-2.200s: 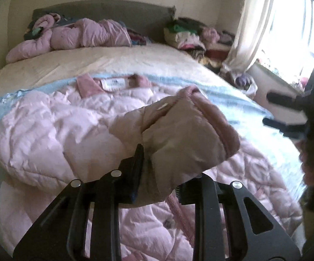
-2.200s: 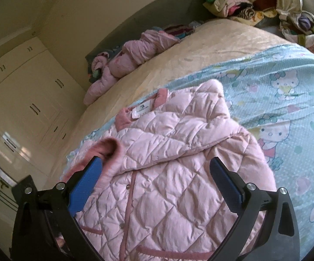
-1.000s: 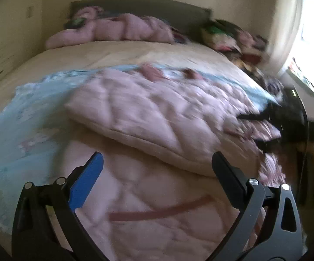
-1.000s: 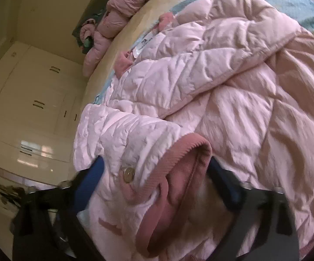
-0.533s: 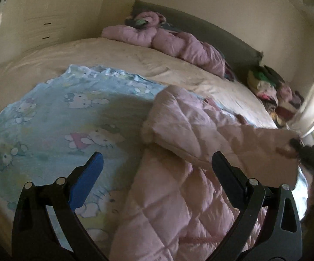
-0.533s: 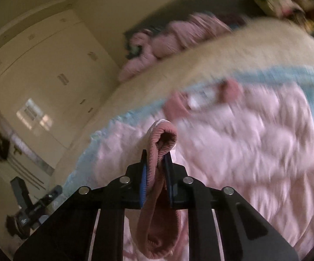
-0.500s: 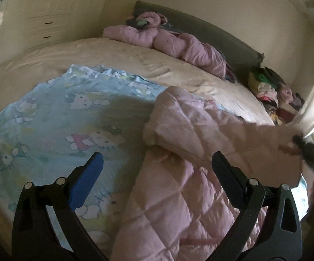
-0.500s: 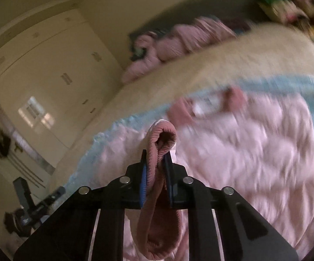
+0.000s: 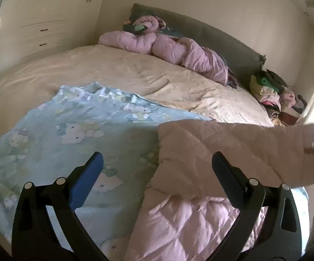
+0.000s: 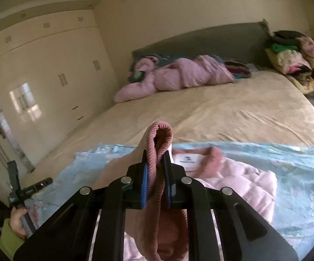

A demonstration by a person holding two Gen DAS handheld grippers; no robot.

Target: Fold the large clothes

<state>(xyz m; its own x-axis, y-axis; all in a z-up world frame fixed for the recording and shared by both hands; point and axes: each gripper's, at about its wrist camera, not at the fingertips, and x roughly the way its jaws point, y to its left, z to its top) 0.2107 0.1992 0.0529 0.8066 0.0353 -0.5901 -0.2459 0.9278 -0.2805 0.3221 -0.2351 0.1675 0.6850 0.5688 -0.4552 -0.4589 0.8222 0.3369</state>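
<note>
A wide bed [image 9: 104,71] under a beige cover was seen, and it served as the landmark. At its grey headboard [image 10: 211,41] a bundled pink duvet [image 9: 174,47] was laid. Beside the headboard's right end a heap of mixed clothes [image 10: 291,54] was stacked. White wardrobe doors [image 10: 44,71] were ranged along the bed's left side. Over the foot of the bed a pale blue cartoon-print sheet [image 9: 70,130] was spread, and on it the pink quilted jacket [image 9: 189,221] was laid, its collar and white label [image 10: 187,159] turned toward the headboard. The path between the two grippers was crossed only by the jacket's own sleeve [image 9: 239,148].

The right gripper [image 10: 157,171] was found pinched fully closed on the sleeve's ribbed dusty-pink cuff [image 10: 160,134], which was held clear above the sheet, the sleeve being stretched out level over the jacket body. The left gripper [image 9: 157,165] was held with its jaws spread wide and nothing between them, over the sheet and the jacket's left edge; it was gripped by a hand [image 10: 19,219] in a green sleeve.

Compared with a second earlier, the cuff, then merely lying between open right jaws on the jacket, had been clamped and lifted, and the left gripper had been swung from the jacket toward the sheet.
</note>
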